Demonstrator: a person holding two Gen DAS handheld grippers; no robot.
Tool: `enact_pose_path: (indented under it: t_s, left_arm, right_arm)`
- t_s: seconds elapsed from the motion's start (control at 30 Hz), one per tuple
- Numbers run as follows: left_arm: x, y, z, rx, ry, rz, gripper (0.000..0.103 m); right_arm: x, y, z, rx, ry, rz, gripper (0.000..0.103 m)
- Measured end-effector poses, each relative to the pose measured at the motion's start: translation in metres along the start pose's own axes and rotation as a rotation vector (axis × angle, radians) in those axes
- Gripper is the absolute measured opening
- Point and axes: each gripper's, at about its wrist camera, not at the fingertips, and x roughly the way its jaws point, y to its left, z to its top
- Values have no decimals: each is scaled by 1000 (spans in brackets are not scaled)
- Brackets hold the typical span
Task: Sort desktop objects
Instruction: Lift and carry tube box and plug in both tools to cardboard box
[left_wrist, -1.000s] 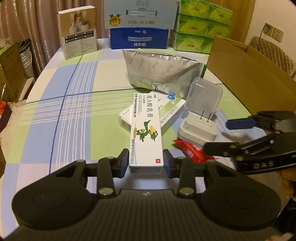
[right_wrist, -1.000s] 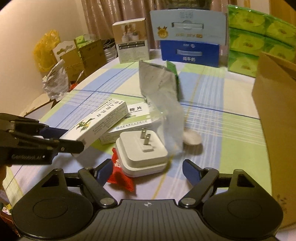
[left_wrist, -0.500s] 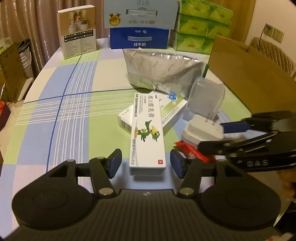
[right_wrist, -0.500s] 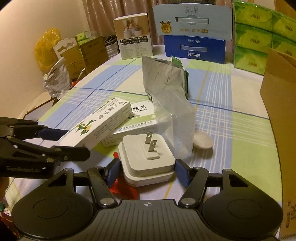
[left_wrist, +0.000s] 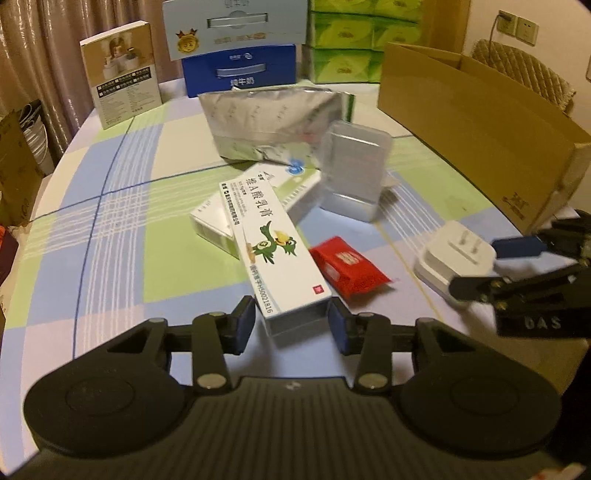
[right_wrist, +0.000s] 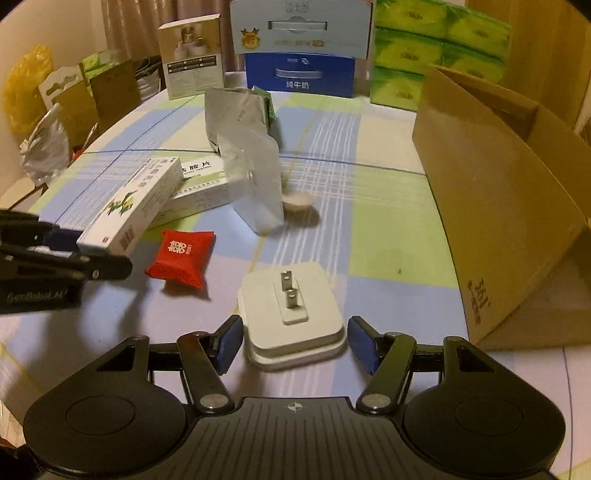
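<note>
Left wrist view: the left gripper (left_wrist: 291, 325) is set around the near end of the ointment box (left_wrist: 271, 245), which lies slantwise across the tablet box (left_wrist: 255, 201). The jaws are closing. The right pad appears to meet the box's corner, while a small gap shows at the left pad, so a firm hold is not yet judged to be made. A red packet (left_wrist: 349, 267) lies just beside the ointment box on the tablecloth (left_wrist: 110, 229). A clear case (left_wrist: 352, 171) stands behind them, in front of a foil bag (left_wrist: 273, 125). The carton (left_wrist: 480, 125) at the right looks like the place for sorted things; its inside is hidden in this view. At the right edge the right gripper (left_wrist: 498, 264) is seen with the plug (left_wrist: 452, 258) between its fingers.

Right wrist view: the right gripper (right_wrist: 295, 341) is seen half open around the plug (right_wrist: 291, 314), prongs up. Both pads stand close to its sides, though whether they press on it cannot be told. The plug is near the carton (right_wrist: 498, 206), not in it. The ointment box (right_wrist: 135, 206), tablet box (right_wrist: 199, 188), red packet (right_wrist: 181, 256) and clear case (right_wrist: 258, 181) are all on the table. A small white dish (right_wrist: 297, 201) is seen behind the case.

The sorting is judged to be at an early stage: two things are being taken up, nothing is seen put away, and the rest remains.
</note>
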Motion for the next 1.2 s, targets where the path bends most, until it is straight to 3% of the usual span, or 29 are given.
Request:
enact_pose_path:
  t_s: [0.07,0.17,0.37,0.67,1.03,1.2]
  left_arm:
    - [-1,-1,-5,-13,6,-8,39]
    - [-2,1,-7,-51,0,-5,56]
    - [8,7,3,-95,-12,14,56]
    - [14,2,10,1,-29,106,55]
    - [22,-1,13,19,-39,97,52]
    - [26,-10,14,97,-45,142,46]
  right_arm:
    - [0,-1,1,10,-6,12,64]
    - [0,-1,1,17,-7,16,76]
    - [2,-1,0,12,-12,17,77]
    - [6,-9,2,44,-22,2,77]
    - [12,-1,3,4,-14,18,77]
    - [13,-2,3,11,-2,27,68]
